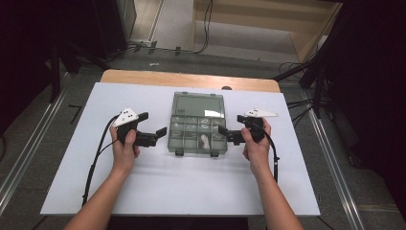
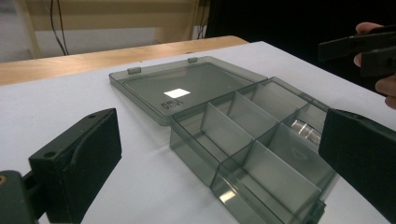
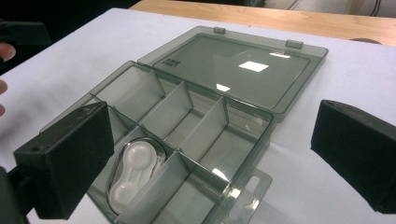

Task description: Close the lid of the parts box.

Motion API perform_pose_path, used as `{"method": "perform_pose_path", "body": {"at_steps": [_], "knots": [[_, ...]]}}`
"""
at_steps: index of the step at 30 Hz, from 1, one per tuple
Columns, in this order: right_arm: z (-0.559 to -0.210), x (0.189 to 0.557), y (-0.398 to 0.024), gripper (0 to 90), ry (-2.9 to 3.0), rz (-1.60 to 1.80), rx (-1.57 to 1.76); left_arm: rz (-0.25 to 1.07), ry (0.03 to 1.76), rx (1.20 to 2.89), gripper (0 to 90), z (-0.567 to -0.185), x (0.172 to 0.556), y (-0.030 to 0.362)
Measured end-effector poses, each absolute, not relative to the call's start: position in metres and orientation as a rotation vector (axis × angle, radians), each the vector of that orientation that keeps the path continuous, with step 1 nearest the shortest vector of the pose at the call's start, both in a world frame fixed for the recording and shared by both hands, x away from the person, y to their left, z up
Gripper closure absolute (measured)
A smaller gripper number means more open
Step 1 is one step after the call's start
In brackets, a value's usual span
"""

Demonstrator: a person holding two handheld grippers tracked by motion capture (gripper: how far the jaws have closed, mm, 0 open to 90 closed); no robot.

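Box [image 1: 198, 123] of smoky clear plastic sits mid-table on the white sheet [image 1: 158, 187], its lid [image 1: 198, 104] laid flat back so I can reach every compartment. I hold the left gripper [image 1: 162, 133] and right gripper [image 1: 223, 130] at either side, jaws spread and empty, flanking it. A white contact-lens case [image 3: 132, 173] lies in a near compartment, within easy reach of my right jaws.

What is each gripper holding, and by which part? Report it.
Nothing is held: the left gripper and right gripper are open, flanking the open organizer box.
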State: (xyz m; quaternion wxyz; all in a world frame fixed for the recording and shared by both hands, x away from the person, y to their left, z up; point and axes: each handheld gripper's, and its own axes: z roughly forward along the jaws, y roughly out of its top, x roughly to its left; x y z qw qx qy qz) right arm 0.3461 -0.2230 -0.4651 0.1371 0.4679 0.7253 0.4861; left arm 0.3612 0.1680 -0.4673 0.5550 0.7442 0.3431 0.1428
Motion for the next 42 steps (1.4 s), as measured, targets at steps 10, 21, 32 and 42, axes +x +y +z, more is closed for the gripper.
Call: {"method": "perform_pose_path", "body": {"at_steps": [10,21,32,42], "knots": [[-0.464,0.361,-0.223,0.0,2.082,1.433,1.365,0.346,0.814,1.776,0.0,-0.465,0.381,0.153],[-0.465,0.381,-0.225,0.0,2.080,1.466,1.359,0.297,0.812,1.768,0.0,-0.462,0.402,0.142],[-0.470,0.404,-0.229,0.0,2.076,1.471,1.444,0.241,0.904,1.812,0.0,-0.468,0.438,0.132],[-0.477,0.425,-0.230,0.0,2.102,1.486,1.516,0.130,0.973,1.819,0.0,-0.473,0.462,0.127]]}}
